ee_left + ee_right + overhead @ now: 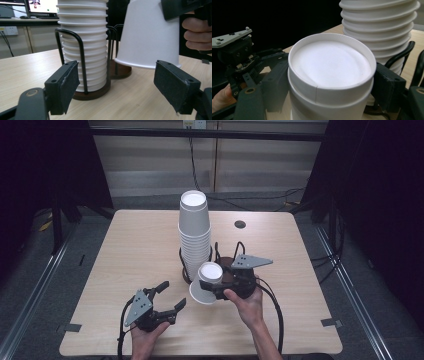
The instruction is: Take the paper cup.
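A tall stack of upturned white paper cups [194, 232] [83, 37] [379, 25] stands in a black wire holder [186, 270] on a round wooden base near the table's middle. My right gripper [207, 286] [332, 87] is shut on a white paper cup [206, 284] [329, 62] [150, 32], held bottom up and tilted just in front of the stack, off the table. A second cup wall seems nested under it. My left gripper [173, 294] [120, 85] stands open low at the front left, its jaws wide apart and empty, pointing toward the holder and the held cup.
A second wire holder [235, 260] [120, 70] stands beside the first, behind the right hand. The light wood table [140, 240] has a small dark round hole [240, 224] at its far right. Dark curtains and floor rails flank the table.
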{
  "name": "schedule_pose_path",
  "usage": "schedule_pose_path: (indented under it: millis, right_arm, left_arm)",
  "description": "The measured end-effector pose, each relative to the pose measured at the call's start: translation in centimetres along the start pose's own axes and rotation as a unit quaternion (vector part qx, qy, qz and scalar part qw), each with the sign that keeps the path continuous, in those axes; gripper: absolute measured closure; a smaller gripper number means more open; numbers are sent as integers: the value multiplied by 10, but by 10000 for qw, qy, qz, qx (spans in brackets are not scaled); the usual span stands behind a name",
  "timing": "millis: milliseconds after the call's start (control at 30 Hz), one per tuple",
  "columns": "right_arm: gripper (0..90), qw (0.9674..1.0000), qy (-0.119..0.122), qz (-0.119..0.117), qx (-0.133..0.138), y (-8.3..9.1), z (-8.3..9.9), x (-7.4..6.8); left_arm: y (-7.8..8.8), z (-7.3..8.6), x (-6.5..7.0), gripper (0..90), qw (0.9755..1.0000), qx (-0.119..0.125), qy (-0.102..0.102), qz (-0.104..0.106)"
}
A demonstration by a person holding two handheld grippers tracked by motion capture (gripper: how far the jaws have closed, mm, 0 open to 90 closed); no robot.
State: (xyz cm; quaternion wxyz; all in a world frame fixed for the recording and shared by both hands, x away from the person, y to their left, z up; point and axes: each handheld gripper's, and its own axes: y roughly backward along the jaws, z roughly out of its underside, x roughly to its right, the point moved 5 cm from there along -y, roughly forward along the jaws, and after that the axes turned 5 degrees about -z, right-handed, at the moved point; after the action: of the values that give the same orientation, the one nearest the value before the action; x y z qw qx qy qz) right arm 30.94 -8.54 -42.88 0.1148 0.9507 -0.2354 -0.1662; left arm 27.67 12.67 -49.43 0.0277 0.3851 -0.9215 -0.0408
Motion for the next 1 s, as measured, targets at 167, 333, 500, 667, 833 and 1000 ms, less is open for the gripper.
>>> schedule_pose_path:
  millis: [167, 333, 500, 667, 833, 1000]
  right_arm:
    - [238, 10000, 46, -27, -75, -7, 3, -3]
    - [238, 9999, 37, -80, -95, -13, 6, -5]
    - [238, 9998, 64, -168, -117, -18, 8, -10]
    - [238, 9997, 82, -189, -156, -21, 9, -12]
    - [239, 9996, 86, -231, -160, -24, 10, -14]
    - [239, 9993, 87, -340, -122, -28, 12, -18]
  left_arm:
    - [-3, -1, 4, 165, 10000, -2, -37, 82]
    - [-4, -2, 7, 159, 9998, 0, 20, 187]
    - [-7, 0, 10, 158, 9995, -88, 4, 295]
    - [-10, 1, 13, 153, 9989, -122, 77, 440]
    - [-12, 2, 17, 152, 9982, -136, 75, 588]
    - [-15, 4, 21, 146, 9970, -255, 47, 731]
